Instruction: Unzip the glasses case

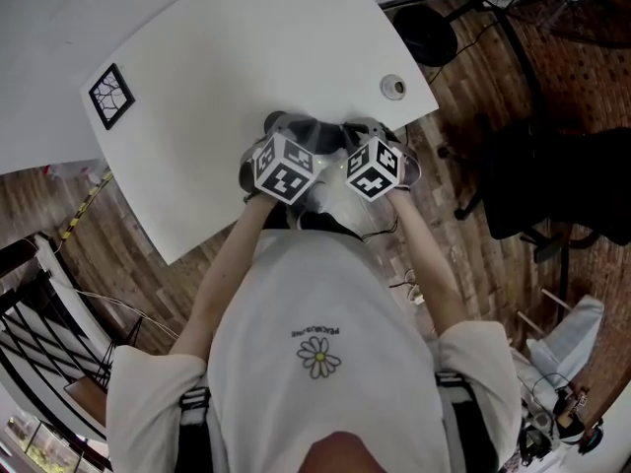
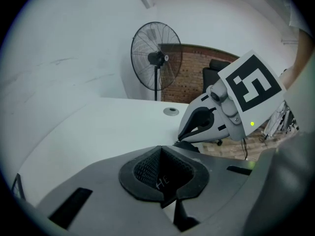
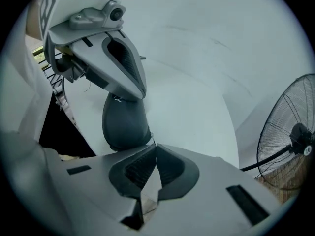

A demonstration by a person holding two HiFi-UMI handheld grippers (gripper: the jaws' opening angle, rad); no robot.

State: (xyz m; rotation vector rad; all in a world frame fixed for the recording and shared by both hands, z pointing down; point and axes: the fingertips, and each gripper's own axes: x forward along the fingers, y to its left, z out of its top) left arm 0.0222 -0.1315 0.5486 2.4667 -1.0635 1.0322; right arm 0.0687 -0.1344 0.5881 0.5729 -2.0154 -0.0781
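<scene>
Right gripper view: the right gripper (image 3: 155, 149) has its jaws pressed together, and their tips sit right at the near end of the glasses case (image 3: 125, 124). A thin strand from the case's edge reaches those tips, but it is too small to tell whether they pinch it. The dark, rounded case lies on the white desk (image 3: 197, 107) close to its near edge. The left gripper (image 3: 129, 93) comes down from above onto the case's far end, with its jaws closed and its tips touching the case. A standing fan (image 3: 295, 136) shows beyond the desk's far edge on the right.

Left gripper view: the left gripper's ribbed pads meet with nothing visible between them. Just past their tips a dark sliver of the case shows, and the right gripper's closed tips point down at it. The right gripper's marker cube (image 2: 251, 87) is tilted. On the desk behind lies a round grommet (image 2: 171, 111). The fan and a black chair (image 2: 216, 73) stand before a brick wall.

Head view: both grippers sit side by side at the desk's near edge, not far from the corner with the grommet, and the case is mostly hidden under them. A square marker tag (image 1: 110, 95) lies near the desk's left corner. The person wears a white T-shirt (image 1: 325, 313).
</scene>
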